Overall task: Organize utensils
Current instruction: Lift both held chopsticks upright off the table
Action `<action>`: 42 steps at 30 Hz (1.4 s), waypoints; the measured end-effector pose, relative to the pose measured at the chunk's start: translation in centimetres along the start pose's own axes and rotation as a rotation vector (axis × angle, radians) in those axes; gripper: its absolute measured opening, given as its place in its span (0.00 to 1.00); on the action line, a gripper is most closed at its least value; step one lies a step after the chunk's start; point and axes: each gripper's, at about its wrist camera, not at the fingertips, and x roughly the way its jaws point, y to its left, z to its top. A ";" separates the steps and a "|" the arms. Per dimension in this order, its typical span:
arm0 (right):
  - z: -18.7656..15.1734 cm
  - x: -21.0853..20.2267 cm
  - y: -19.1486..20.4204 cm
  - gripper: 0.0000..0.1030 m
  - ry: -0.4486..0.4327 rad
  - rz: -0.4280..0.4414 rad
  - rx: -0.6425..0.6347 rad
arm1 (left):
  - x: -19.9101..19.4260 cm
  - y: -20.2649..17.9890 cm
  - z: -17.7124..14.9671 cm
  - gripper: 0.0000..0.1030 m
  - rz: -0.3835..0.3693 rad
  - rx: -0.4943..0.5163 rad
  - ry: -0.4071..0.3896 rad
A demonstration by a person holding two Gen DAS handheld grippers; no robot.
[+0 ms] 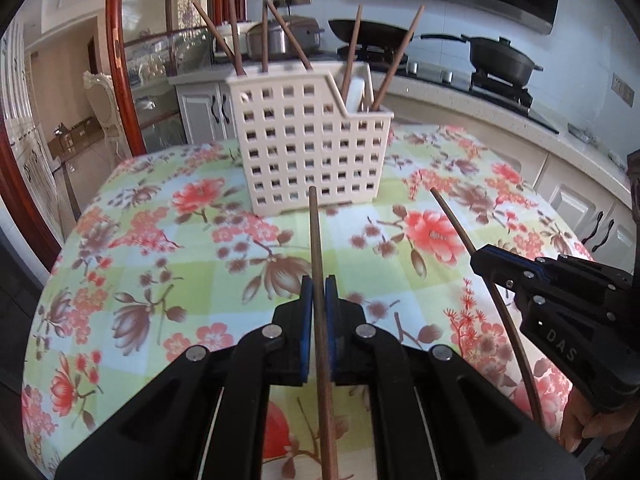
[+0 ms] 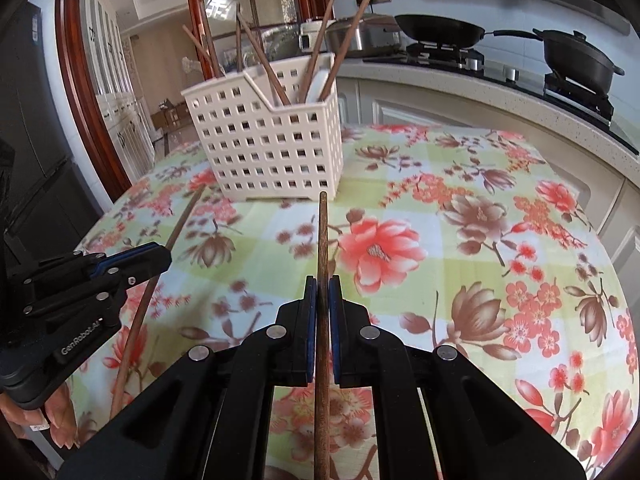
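Each gripper is clamped on one chopstick, left gripper (image 1: 319,292) on the left chopstick (image 1: 318,264) and right gripper (image 2: 322,292) on the right chopstick (image 2: 322,248), both shafts pointing forward at the caddy (image 1: 308,148) standing straight ahead on the table (image 1: 160,248), the left nearer its taller compartment.

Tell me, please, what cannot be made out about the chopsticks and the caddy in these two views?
- Left wrist view: the held chopstick is cut off by the bottom edge behind the left gripper.
- Right wrist view: the right gripper holds a chopstick cut off likewise.
- Both views: the caddy walls hide the lower ends of its chopsticks; the white item inside cannot be identified.
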 end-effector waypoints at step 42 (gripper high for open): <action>3.3 -9.8 5.0 0.06 -0.302 0.096 -0.105 | -12.3 2.0 1.9 0.06 0.014 -0.027 -0.274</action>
